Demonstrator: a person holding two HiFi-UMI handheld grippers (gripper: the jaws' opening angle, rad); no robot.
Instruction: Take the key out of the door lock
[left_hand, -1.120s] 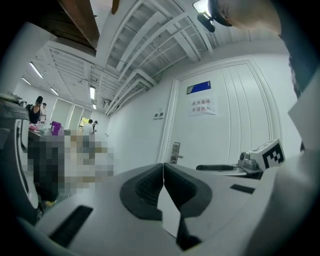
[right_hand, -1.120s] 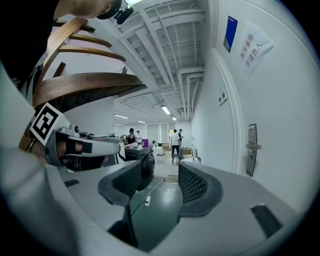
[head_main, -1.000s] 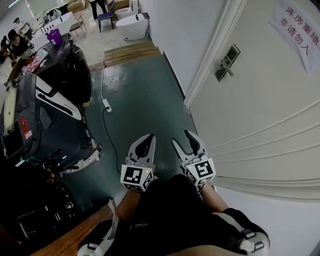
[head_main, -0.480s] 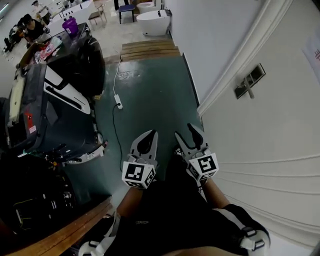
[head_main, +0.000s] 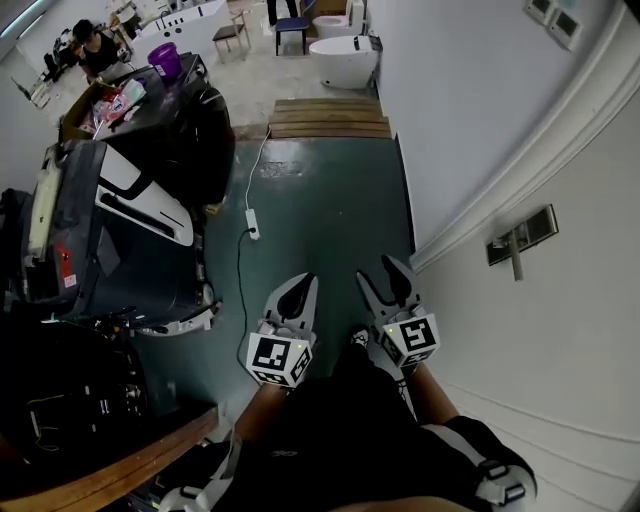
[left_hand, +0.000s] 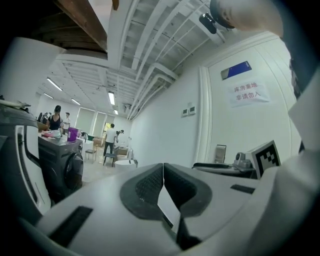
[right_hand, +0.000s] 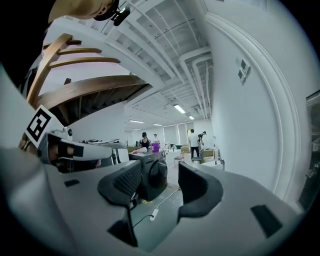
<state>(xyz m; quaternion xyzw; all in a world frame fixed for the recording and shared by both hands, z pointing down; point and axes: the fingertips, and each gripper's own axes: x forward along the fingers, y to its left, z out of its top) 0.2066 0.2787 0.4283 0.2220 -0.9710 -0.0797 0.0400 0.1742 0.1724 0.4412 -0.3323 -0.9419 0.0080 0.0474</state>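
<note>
Door lock (head_main: 522, 237) is sitting way off; left gripper (head_main: 298, 288) is hanging closed and empty, right gripper (head_main: 385, 278) is gaping wide.

The door lock (head_main: 522, 238), a dark rectangular plate with a slim pale piece projecting, sits well ahead-right of the right gripper (head_main: 383, 280).

Teal floor (head_main: 320, 200) runs ahead of the left gripper (head_main: 303, 282); white wall (head_main: 450, 120) right of the right gripper (head_main: 377, 272), wooden steps (head_main: 330, 115) far ahead
</note>
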